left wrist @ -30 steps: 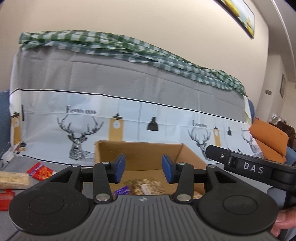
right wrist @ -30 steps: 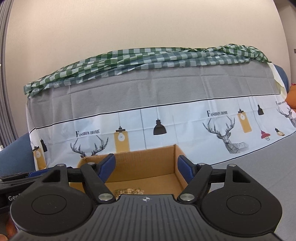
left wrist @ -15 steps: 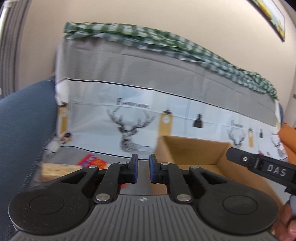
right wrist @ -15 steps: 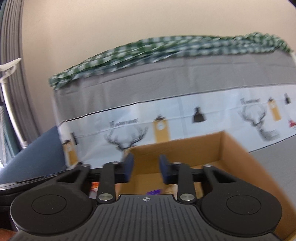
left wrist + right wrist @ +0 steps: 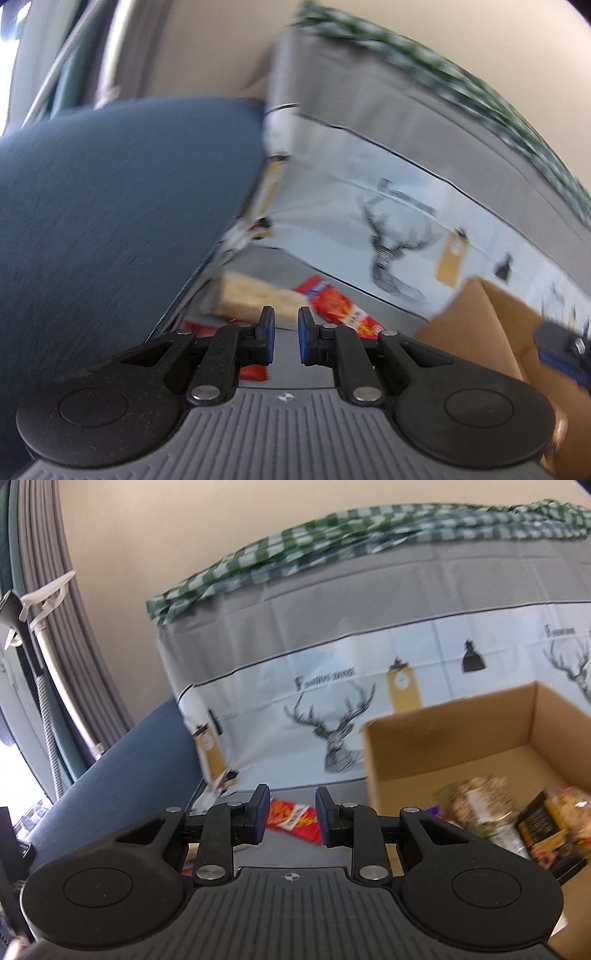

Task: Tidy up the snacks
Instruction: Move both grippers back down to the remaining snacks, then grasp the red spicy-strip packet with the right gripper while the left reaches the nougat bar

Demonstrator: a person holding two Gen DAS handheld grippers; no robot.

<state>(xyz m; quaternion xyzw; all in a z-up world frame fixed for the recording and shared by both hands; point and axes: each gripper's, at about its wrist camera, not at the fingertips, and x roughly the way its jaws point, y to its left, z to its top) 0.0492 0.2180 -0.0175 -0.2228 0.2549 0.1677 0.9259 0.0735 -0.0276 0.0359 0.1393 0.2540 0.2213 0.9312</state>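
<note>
both grippers were aimed at the loose snacks left on the grey surface, which suggests the next pick was being lined up. the left gripper [image 5: 286, 334] had its jaws drawn close with a narrow gap and nothing between them; just ahead lay the red snack packet [image 5: 338, 304] and a pale wrapped bar [image 5: 251, 295], near the surface's left edge beside the blue cushion [image 5: 110, 206]. the right gripper [image 5: 290, 814] was also narrowed and empty, looking at the same red packet. the cardboard box [image 5: 461, 723] stood to the right on the surface, already holding several snack bags [image 5: 480, 805], probably as the collecting place. compared with a second earlier, both sets of jaws had closed from a wide spread, and both views had swung left, away from the box toward the loose packets.
</note>
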